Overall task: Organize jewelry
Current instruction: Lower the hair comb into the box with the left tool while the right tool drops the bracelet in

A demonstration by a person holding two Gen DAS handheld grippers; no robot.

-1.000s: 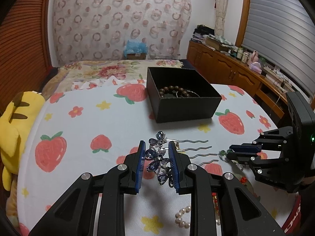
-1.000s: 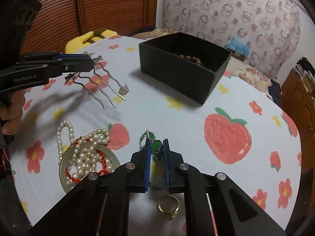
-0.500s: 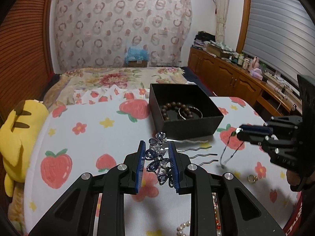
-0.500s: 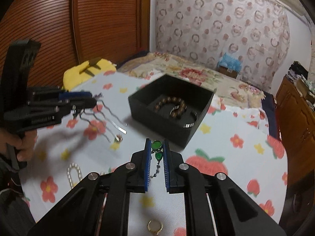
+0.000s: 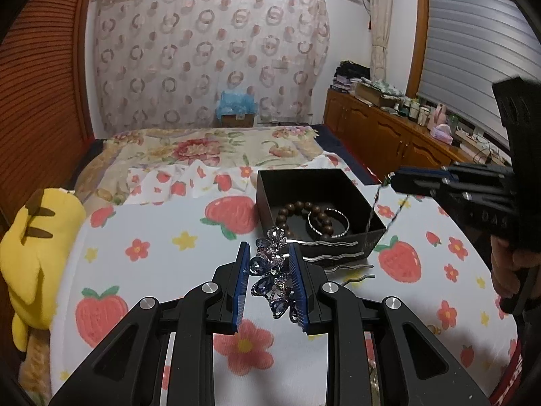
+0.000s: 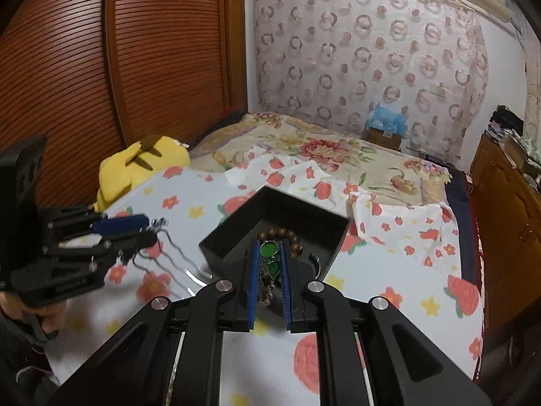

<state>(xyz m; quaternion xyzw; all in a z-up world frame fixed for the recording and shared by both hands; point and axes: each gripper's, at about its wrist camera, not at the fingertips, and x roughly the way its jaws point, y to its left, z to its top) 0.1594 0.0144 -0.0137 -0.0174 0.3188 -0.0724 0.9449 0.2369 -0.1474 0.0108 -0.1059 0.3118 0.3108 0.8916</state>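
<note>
Bangle (image 5: 327, 220) visible left view, green pendant (image 6: 269, 249) right view

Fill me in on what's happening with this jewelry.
A person is sorting jewelry into the open black box on the strawberry-print cloth. The left gripper holds a blue crystal flower hair comb, lifted near the box. The right gripper holds a green-stone chain necklace over the box, which contains a brown bead bracelet and silver bangle.
</note>
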